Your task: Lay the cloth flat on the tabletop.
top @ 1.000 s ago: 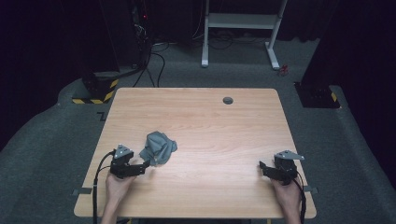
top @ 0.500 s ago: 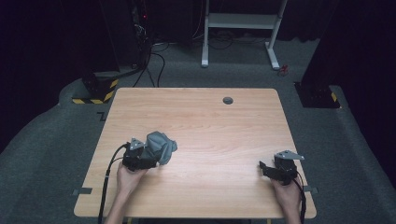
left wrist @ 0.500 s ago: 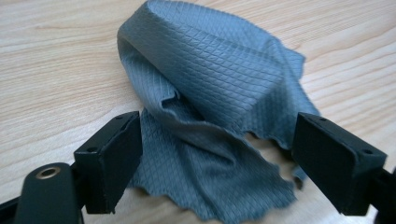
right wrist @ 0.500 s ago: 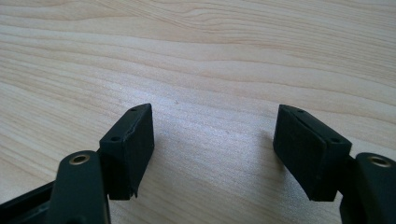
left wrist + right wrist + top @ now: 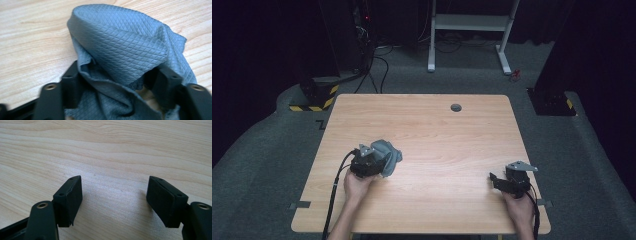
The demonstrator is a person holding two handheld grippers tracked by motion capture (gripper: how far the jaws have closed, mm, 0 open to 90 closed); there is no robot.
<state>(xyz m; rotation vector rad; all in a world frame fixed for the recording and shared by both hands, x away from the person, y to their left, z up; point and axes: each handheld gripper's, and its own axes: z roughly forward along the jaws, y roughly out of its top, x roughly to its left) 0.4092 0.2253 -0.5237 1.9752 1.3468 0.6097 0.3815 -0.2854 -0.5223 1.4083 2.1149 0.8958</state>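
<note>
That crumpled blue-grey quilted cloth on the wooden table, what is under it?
The crumpled blue-grey quilted cloth lies on the light wooden table. The left gripper has just been closing around it. Anything beneath its folds is hidden.

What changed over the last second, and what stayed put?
The left gripper moved rightwards up to the grey-blue cloth; its jaws have just been closing, with a fold of cloth between them. The cloth barely shifted. The right gripper stayed open over the table.
</note>
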